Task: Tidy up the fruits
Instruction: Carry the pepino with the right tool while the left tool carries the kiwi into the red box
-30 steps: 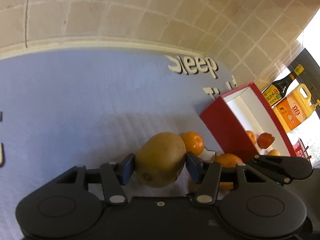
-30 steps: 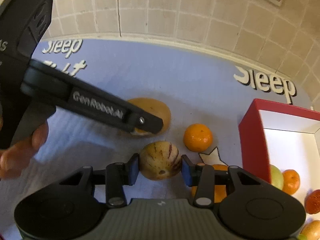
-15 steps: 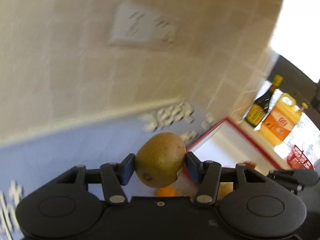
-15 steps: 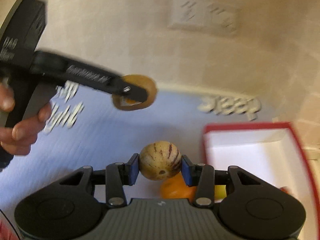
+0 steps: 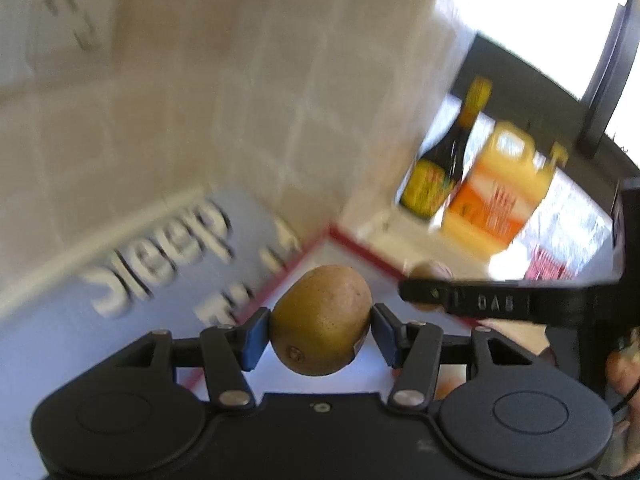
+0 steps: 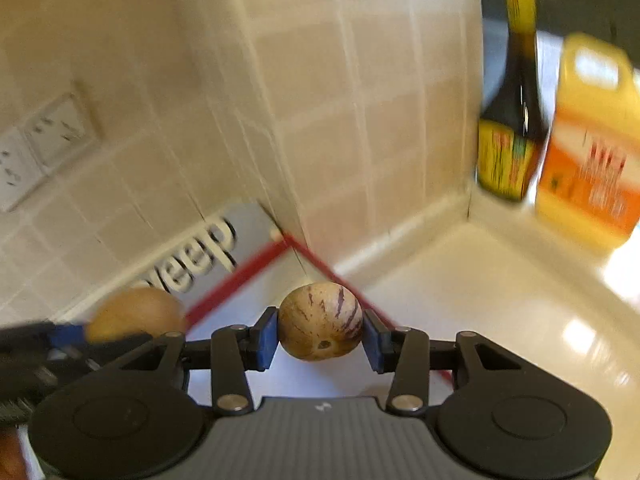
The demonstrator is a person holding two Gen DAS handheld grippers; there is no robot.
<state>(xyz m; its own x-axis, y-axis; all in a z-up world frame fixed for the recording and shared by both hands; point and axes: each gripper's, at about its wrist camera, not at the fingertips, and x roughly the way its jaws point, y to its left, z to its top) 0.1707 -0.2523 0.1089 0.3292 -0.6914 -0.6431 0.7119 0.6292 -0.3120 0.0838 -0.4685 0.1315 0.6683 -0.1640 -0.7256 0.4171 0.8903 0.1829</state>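
Fruits held aloft above a red-rimmed box [image 5: 362,248]: the left tongs [image 5: 320,330] clamp a brown, kiwi-like fruit [image 5: 322,320], the right tongs [image 6: 320,336] pinch a cream melon with purple streaks [image 6: 320,320], side by side. Beyond the tongs rises a tiled wall [image 6: 320,100], with a dark bottle [image 6: 514,112] and a yellow jug [image 6: 592,148] to their right on the pale worktop [image 6: 500,300].
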